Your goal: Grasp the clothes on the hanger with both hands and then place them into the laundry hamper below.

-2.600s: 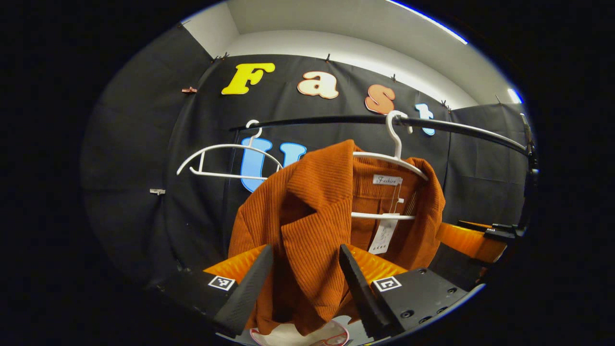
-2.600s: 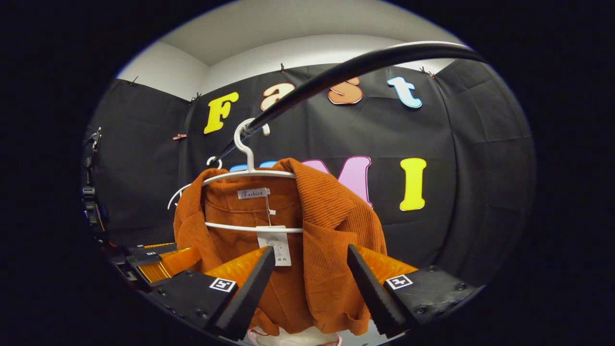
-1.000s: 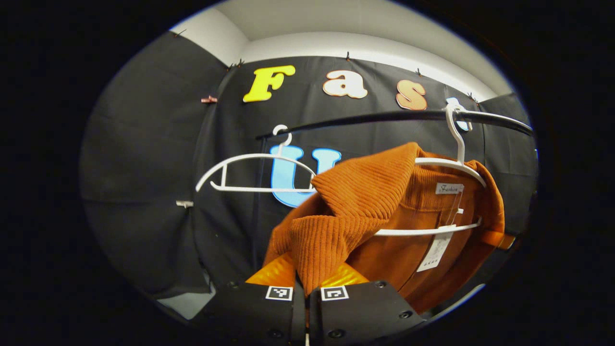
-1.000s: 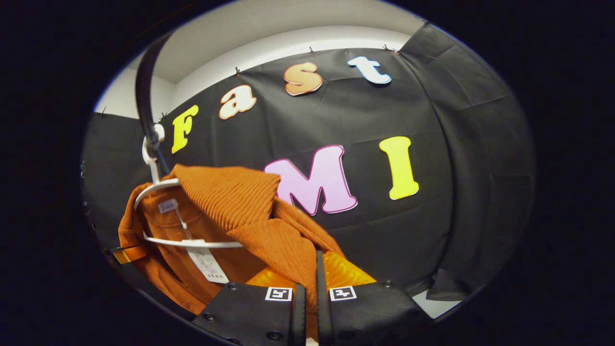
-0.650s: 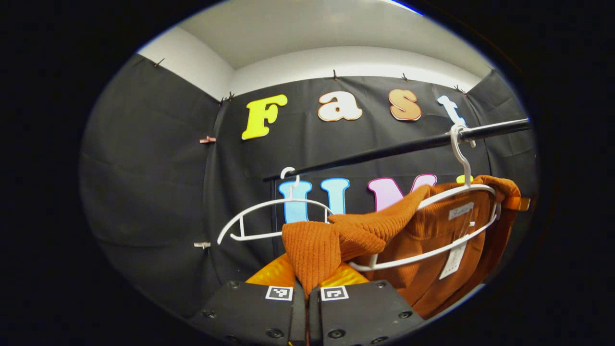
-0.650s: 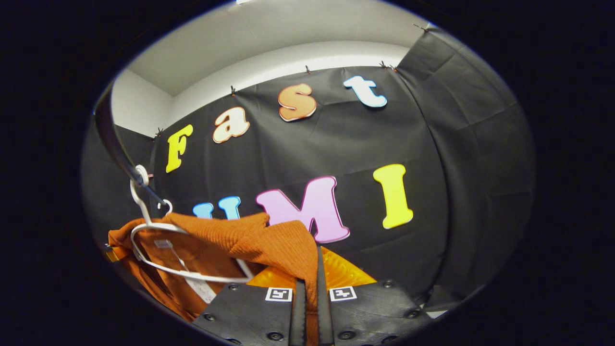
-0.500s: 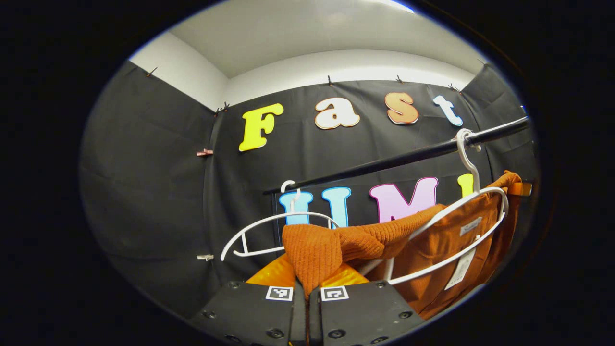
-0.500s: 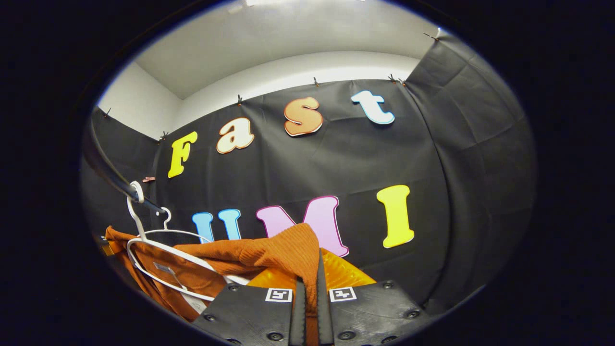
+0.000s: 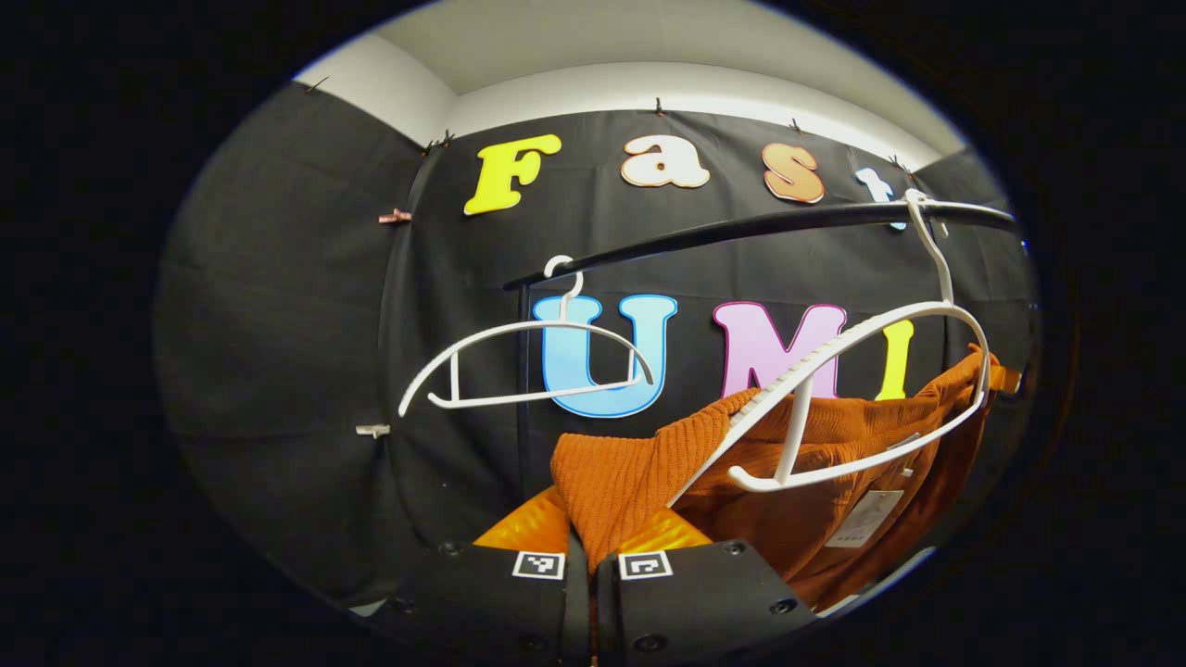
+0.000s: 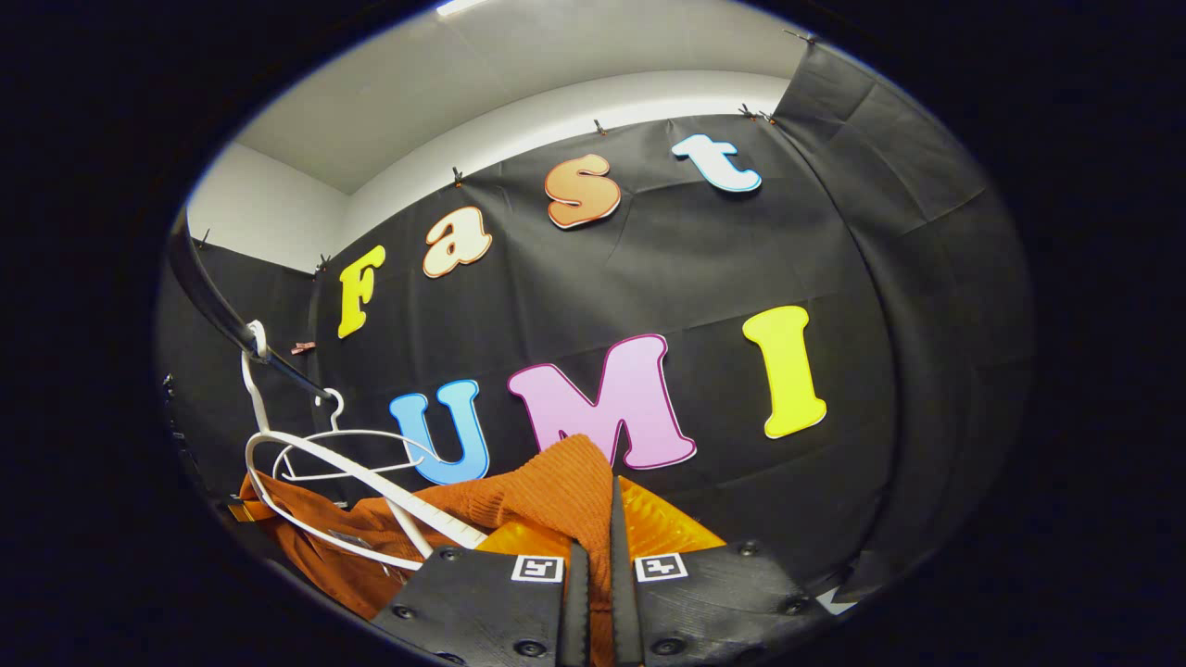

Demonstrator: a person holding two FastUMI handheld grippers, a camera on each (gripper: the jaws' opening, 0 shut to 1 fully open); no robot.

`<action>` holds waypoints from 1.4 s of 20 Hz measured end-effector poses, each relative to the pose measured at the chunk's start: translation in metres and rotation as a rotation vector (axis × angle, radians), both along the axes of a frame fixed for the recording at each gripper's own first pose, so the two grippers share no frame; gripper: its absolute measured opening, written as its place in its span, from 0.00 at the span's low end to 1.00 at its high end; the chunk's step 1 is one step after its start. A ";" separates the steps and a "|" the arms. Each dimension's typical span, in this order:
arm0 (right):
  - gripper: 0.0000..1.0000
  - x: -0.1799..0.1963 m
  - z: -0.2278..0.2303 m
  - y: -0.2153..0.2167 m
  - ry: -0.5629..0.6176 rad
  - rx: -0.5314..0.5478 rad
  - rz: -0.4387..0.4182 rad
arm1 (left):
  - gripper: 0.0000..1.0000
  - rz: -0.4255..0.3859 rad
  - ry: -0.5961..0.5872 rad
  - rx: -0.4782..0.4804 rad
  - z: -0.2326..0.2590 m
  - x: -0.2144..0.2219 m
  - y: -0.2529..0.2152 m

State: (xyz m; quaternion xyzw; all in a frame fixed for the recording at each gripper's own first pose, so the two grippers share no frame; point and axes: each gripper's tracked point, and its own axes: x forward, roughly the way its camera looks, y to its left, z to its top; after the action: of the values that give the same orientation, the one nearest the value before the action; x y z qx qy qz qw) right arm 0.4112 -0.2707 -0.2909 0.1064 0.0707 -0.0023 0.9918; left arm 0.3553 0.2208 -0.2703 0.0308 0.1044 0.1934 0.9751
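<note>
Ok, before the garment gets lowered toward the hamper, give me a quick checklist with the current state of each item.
1. Left gripper clamped on the orange garment: ok, cloth pinched between shut fingers.
2. Right gripper clamped on the garment: ok, cloth runs up from between its shut fingers.
3. Garment free of the white hanger: not ok, cloth still lies against the lower bar and the far arm.
4. Hanger hooked on the black rail: ok, though it hangs tilted.
5. Empty second hanger out of the way: ok, it hangs apart from the garment.
6. Hamper position below: cannot tell.
</note>
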 end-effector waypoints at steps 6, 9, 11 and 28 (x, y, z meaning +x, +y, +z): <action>0.14 0.005 -0.029 -0.025 0.080 0.011 -0.038 | 0.07 -0.055 0.039 -0.085 -0.021 0.014 -0.003; 0.14 -0.016 -0.069 -0.022 0.185 0.014 -0.041 | 0.07 -0.060 0.072 -0.111 -0.046 0.009 -0.020; 0.13 -0.032 -0.094 -0.020 0.233 0.000 -0.048 | 0.07 -0.065 0.133 -0.105 -0.074 0.000 -0.030; 0.13 -0.148 -0.207 0.194 0.592 0.225 0.332 | 0.07 -0.230 0.420 -0.261 -0.186 -0.035 -0.157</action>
State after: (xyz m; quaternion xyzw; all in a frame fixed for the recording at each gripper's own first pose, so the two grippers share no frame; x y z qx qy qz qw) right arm 0.2637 -0.0766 -0.4980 0.1965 0.3712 0.1357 0.8973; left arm 0.3200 0.0638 -0.4565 -0.0439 0.3242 0.0558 0.9433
